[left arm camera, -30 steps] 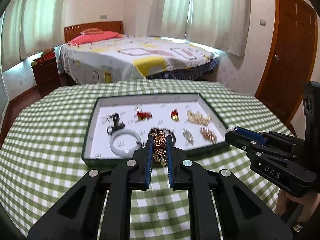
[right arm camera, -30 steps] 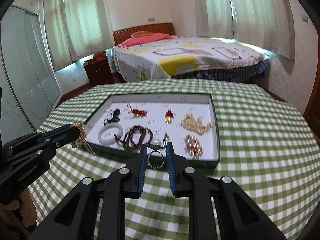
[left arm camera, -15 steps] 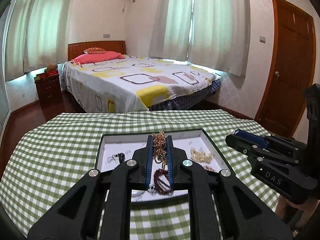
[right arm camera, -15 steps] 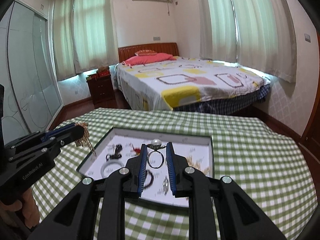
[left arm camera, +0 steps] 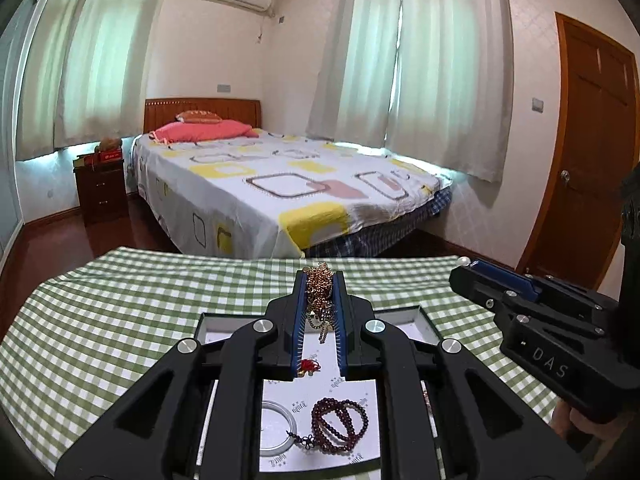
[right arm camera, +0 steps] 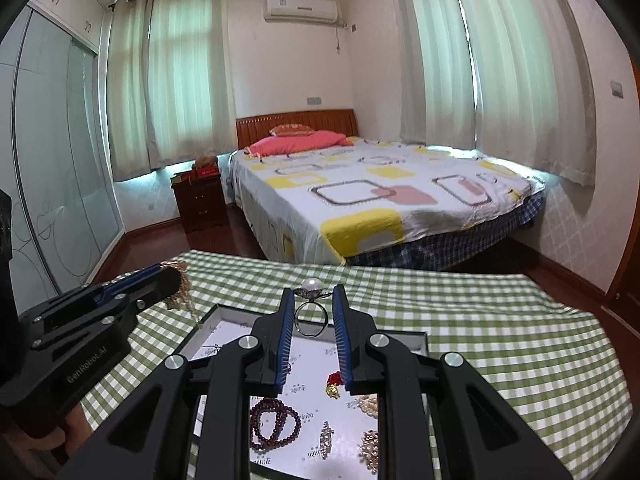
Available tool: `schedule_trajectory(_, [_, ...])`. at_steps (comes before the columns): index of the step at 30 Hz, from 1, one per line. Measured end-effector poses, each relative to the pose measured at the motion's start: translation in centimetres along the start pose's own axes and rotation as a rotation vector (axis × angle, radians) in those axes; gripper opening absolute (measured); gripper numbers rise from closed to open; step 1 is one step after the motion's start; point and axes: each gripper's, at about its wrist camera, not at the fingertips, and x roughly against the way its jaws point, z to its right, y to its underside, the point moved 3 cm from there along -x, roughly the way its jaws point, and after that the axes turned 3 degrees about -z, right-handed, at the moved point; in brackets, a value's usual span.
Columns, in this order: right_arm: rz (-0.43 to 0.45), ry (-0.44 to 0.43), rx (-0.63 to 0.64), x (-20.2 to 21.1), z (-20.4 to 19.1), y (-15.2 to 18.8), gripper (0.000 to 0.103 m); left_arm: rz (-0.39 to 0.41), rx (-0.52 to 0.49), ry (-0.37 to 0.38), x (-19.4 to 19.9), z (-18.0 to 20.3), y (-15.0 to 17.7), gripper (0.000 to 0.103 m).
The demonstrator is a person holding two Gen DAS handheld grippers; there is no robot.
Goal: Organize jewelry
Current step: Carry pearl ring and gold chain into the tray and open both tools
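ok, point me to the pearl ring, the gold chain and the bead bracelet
pearl ring (right arm camera: 311, 312): right wrist view, on its band.
gold chain (left arm camera: 319, 292): left wrist view, bunched middle.
bead bracelet (left arm camera: 340, 424): left wrist view, on its coils.

Table w/ green-checked cloth (right arm camera: 500, 344); jewelry tray (right arm camera: 400, 336) sits on it, near middle.

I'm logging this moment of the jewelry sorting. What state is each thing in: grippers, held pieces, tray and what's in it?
left gripper: shut on gold chain
gold chain: pinched, hanging above tray
right gripper: shut on pearl ring
pearl ring: held upright, pearl on top
tray: open, on checked tablecloth
dark bead bracelet: coiled, lying in tray
white bangle: lying flat in tray
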Motion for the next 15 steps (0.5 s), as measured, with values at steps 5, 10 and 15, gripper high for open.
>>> schedule_trajectory(5, [-0.096,0.000,-0.018,-3.8,0.6,3.0,0.020,-0.100,0.000,-0.007,-3.9,-0.5,2.9,0.013])
schedule_trajectory(10, [-0.186,0.017,-0.043,-7.1,1.8,5.8,0.020,-0.209,0.022,-0.025,-7.5,-1.6,5.7,0.013])
schedule_trajectory(15, [-0.244,0.028,-0.054,-8.9,2.4,7.4,0.020,-0.304,0.031,-0.039,-10.2,-2.3,7.7,0.013])
